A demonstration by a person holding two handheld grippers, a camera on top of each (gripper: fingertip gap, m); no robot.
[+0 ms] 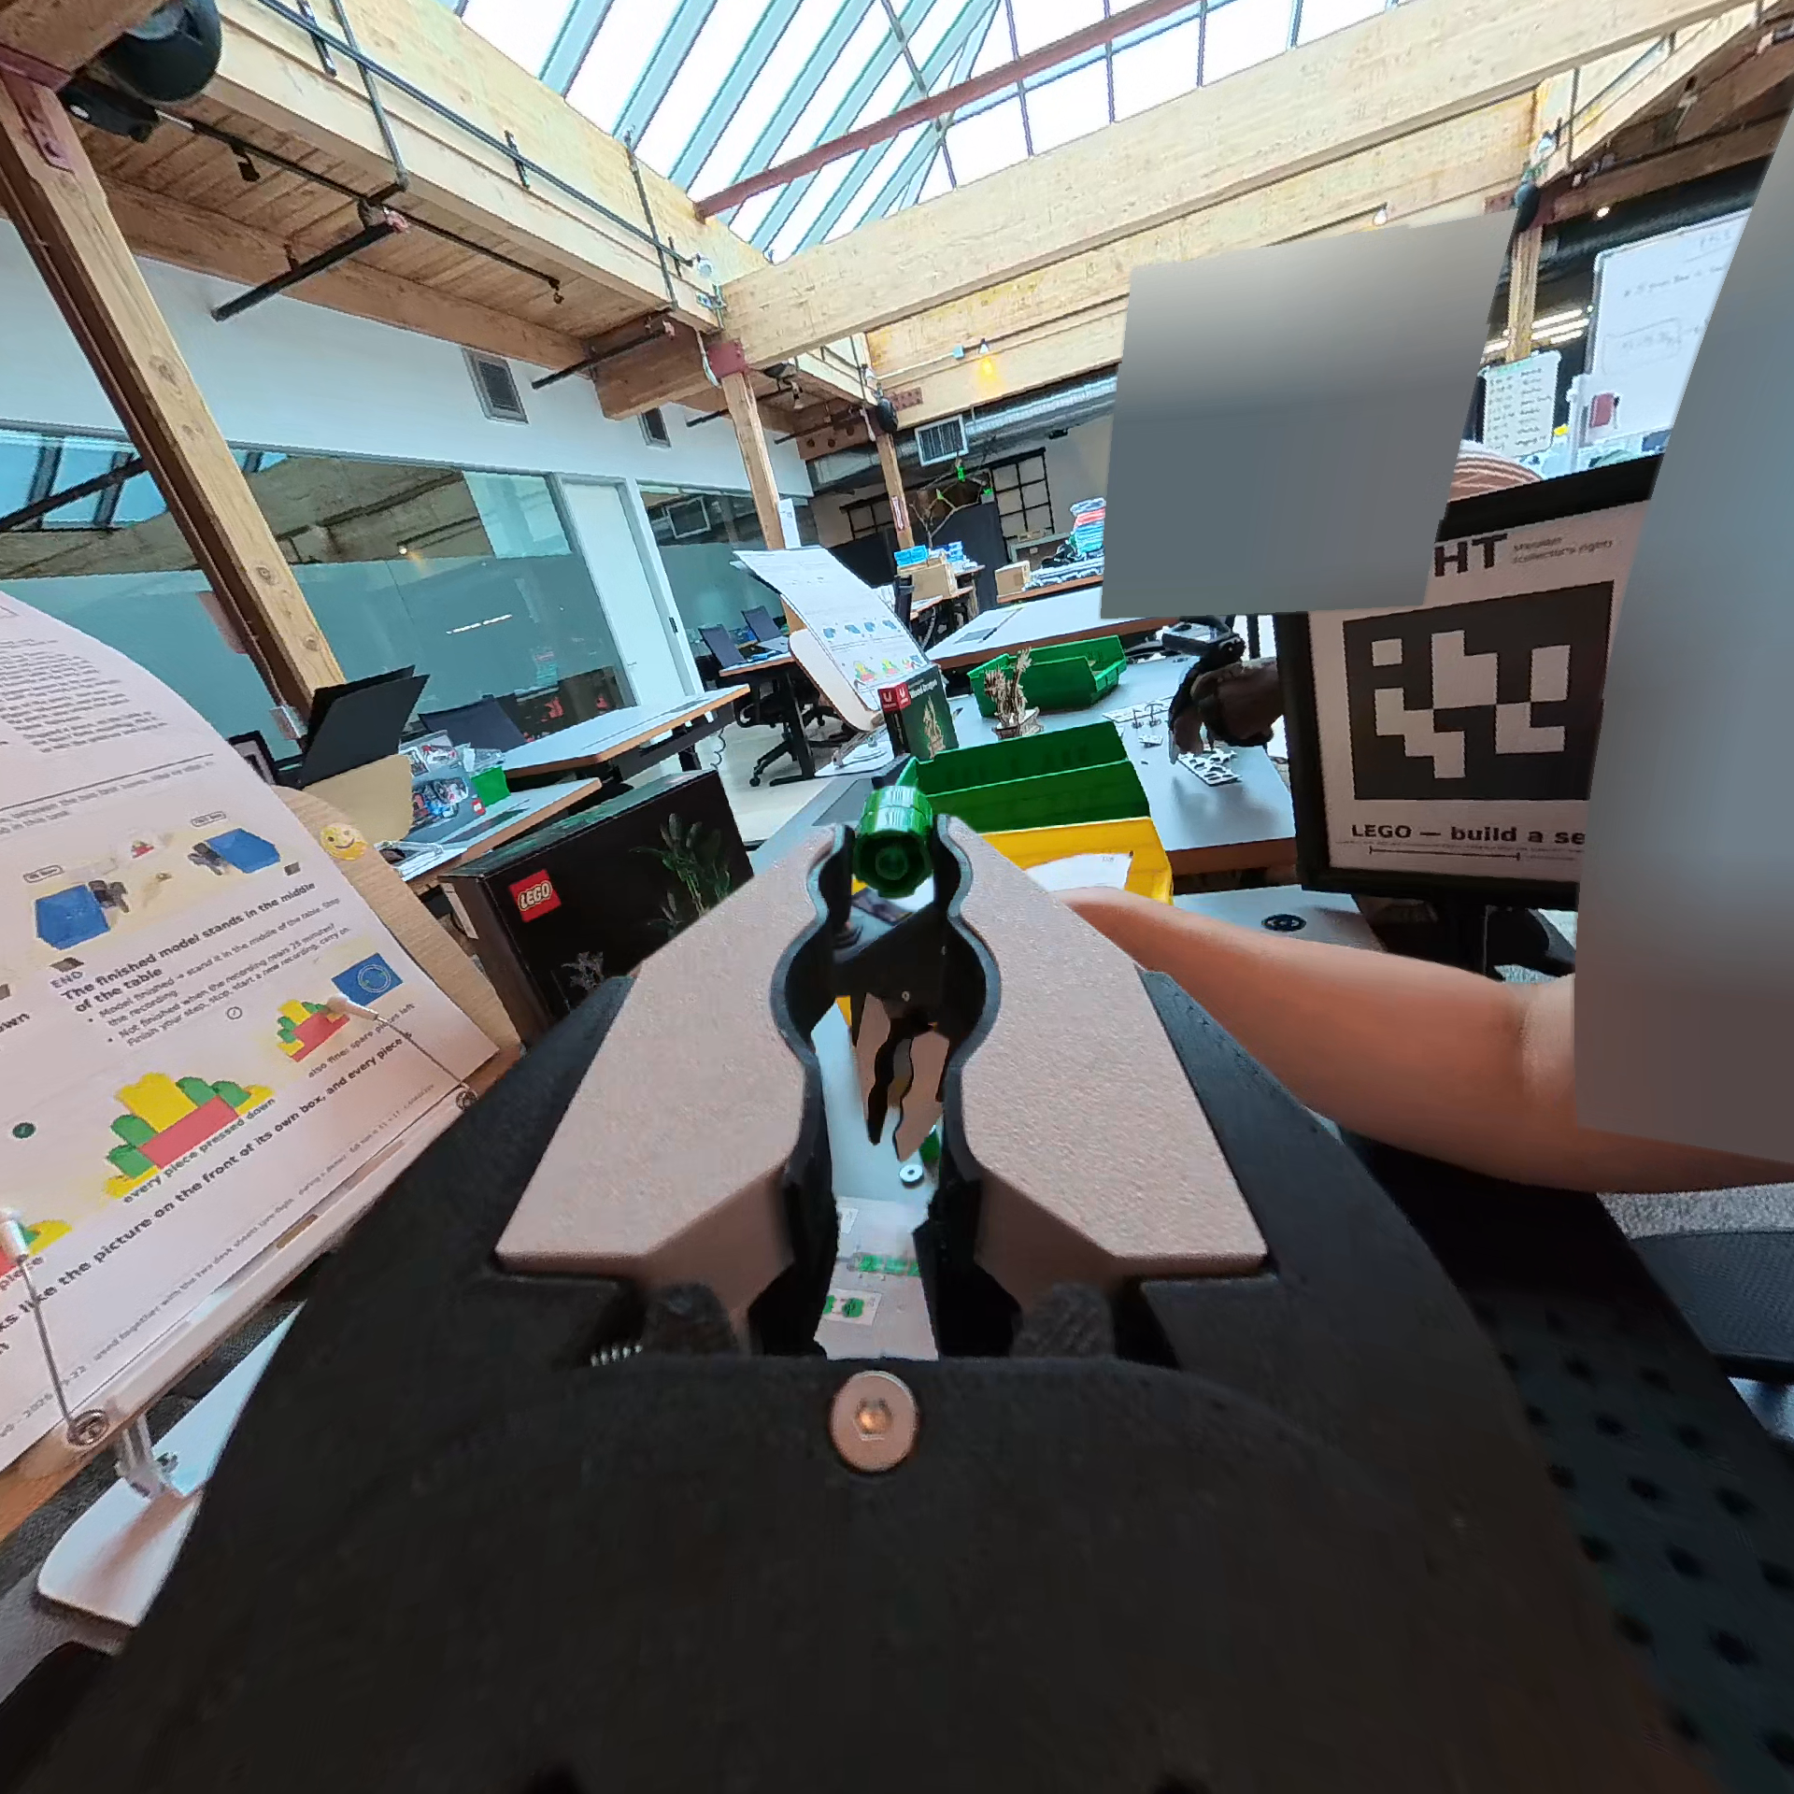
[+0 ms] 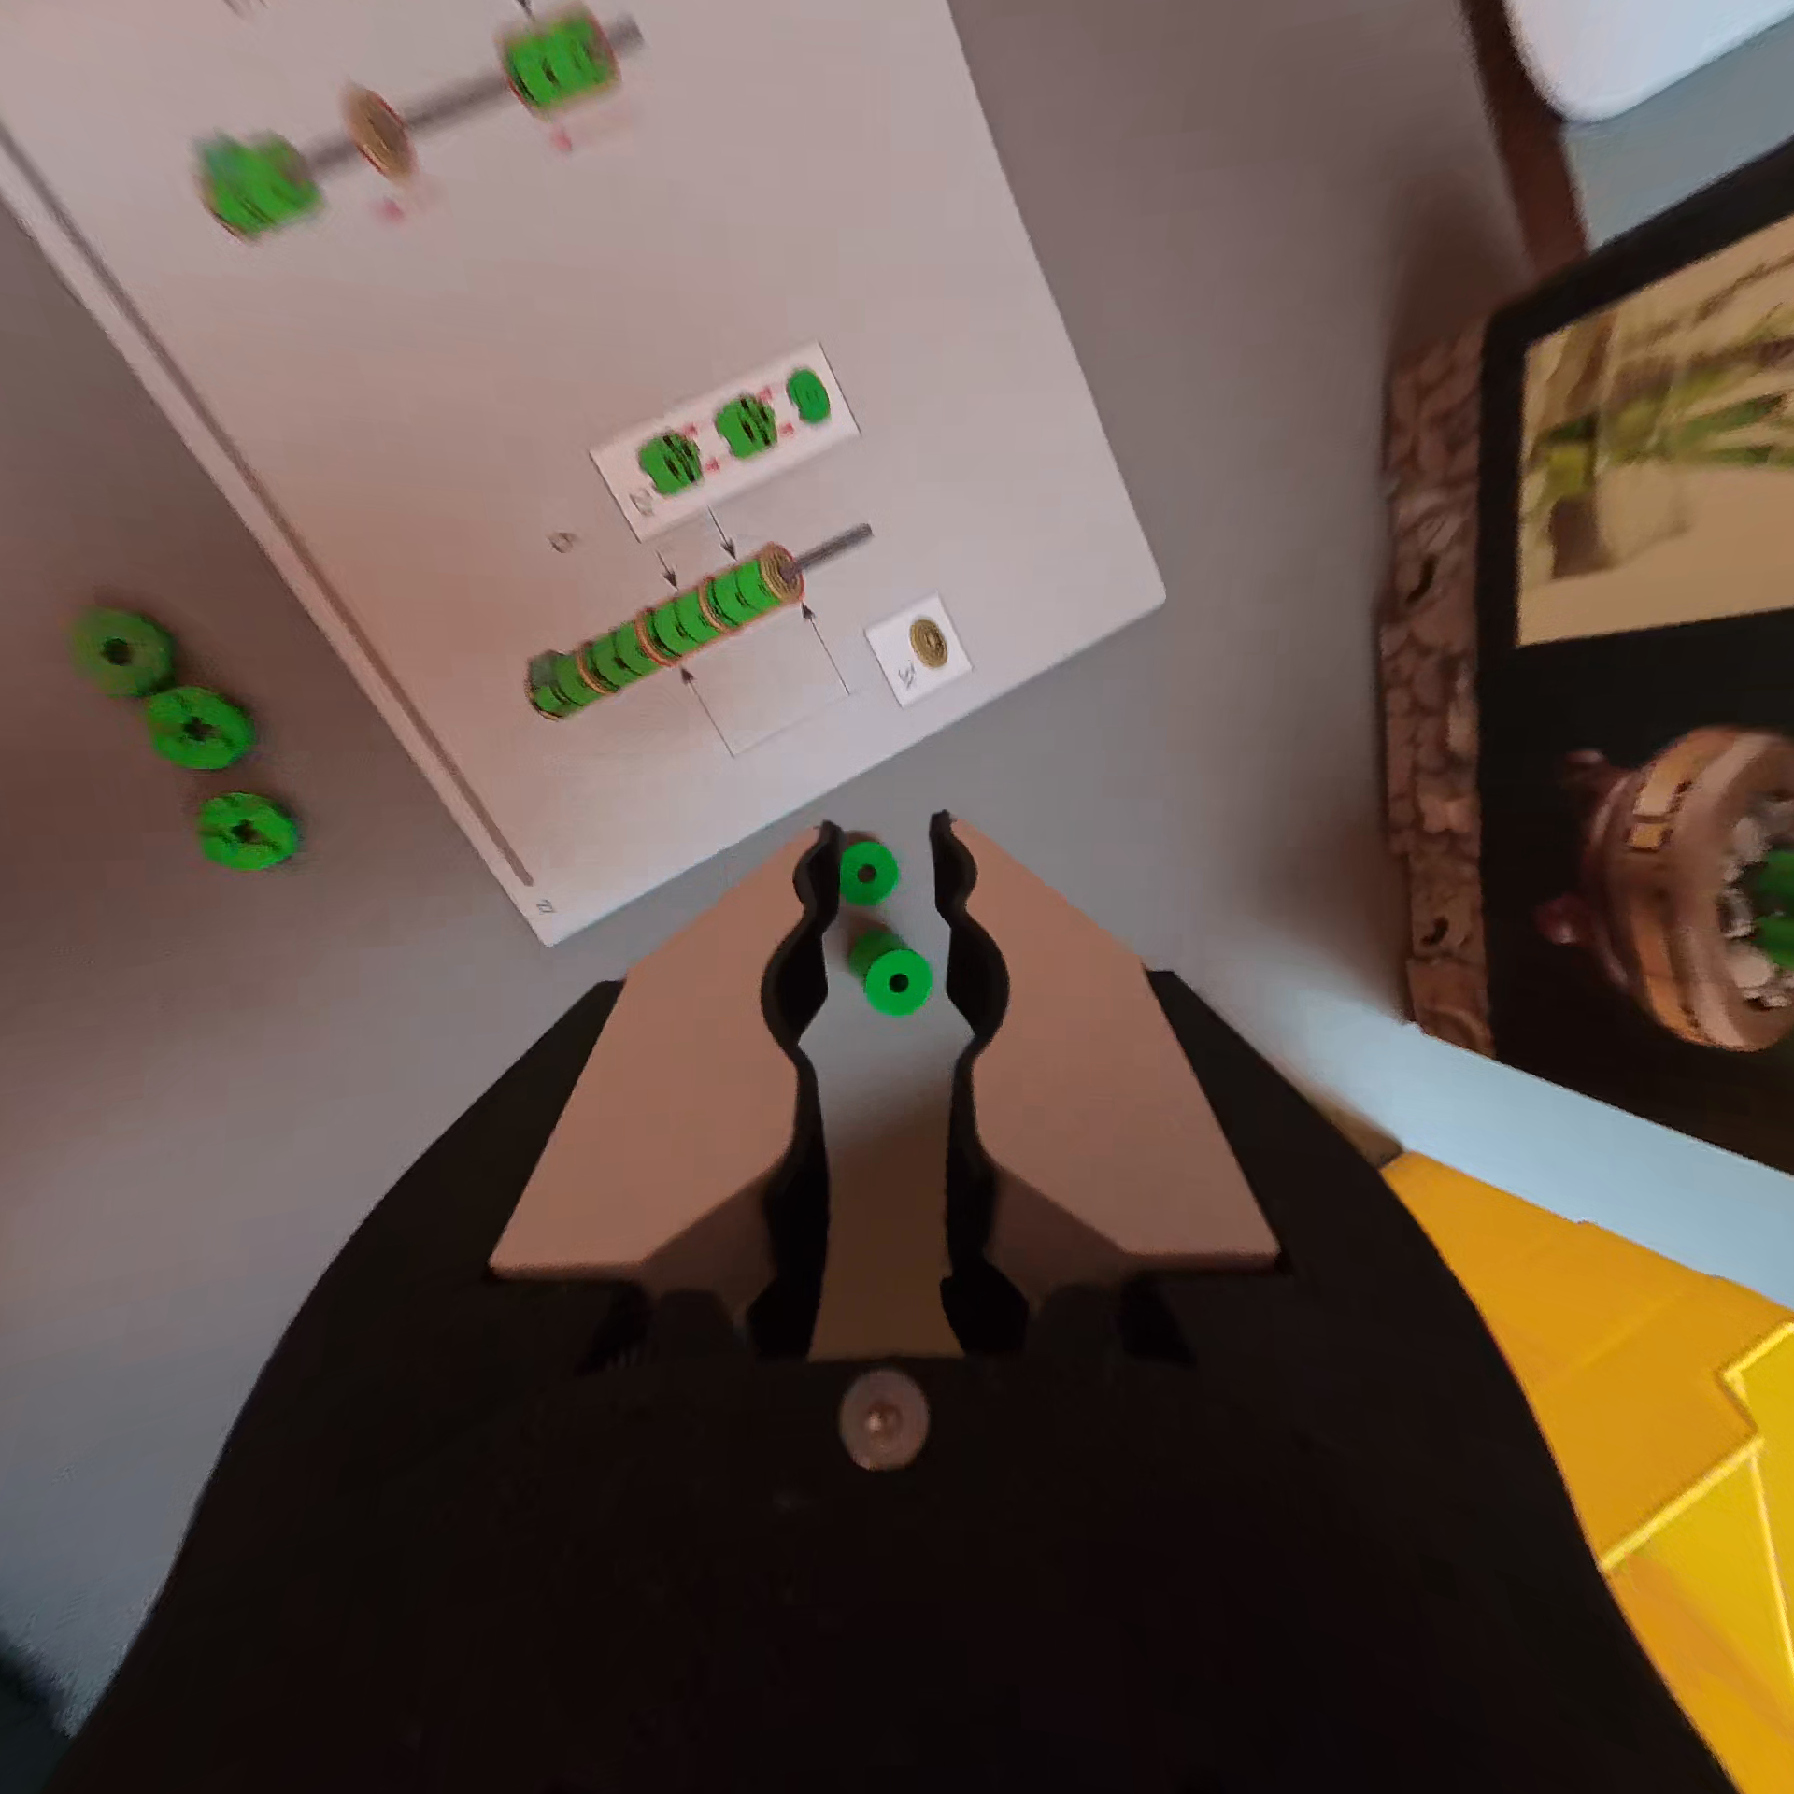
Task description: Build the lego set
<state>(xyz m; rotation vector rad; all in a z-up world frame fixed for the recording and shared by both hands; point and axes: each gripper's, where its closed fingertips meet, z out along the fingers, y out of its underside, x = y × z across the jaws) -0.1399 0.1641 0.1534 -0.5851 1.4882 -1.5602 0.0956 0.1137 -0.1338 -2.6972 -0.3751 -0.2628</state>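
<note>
Left wrist view first: my left gripper (image 1: 888,859) is closed on a green round piece (image 1: 891,847) right at the fingertips, centre of the frame. The hold looks shallow to me; if I tilt or bump it, I judge the piece could twist out and drop. Lower left stands an instruction sheet (image 1: 184,1029) on a stand, a black set box (image 1: 592,903) sits mid-frame, and yellow (image 1: 1116,849) and green bins (image 1: 1034,777) lie beyond. A bare forearm (image 1: 1311,1010) crosses the right side. Timber beams and a skylight fill the top; more desks sit beyond.

Right wrist view, and it's blurry: my right gripper (image 2: 883,854) is open and empty above the grey tabletop (image 2: 1213,777), with two small green bushes (image 2: 888,976) between the fingers. Close off-centre and I reckon I nudge one away, or catch both. Three green discs (image 2: 199,728) lie at the left edge, the build booklet (image 2: 544,408) upper left, the box's picture side (image 2: 1650,602) on the right, and a yellow bin (image 2: 1602,1408) lower right.
</note>
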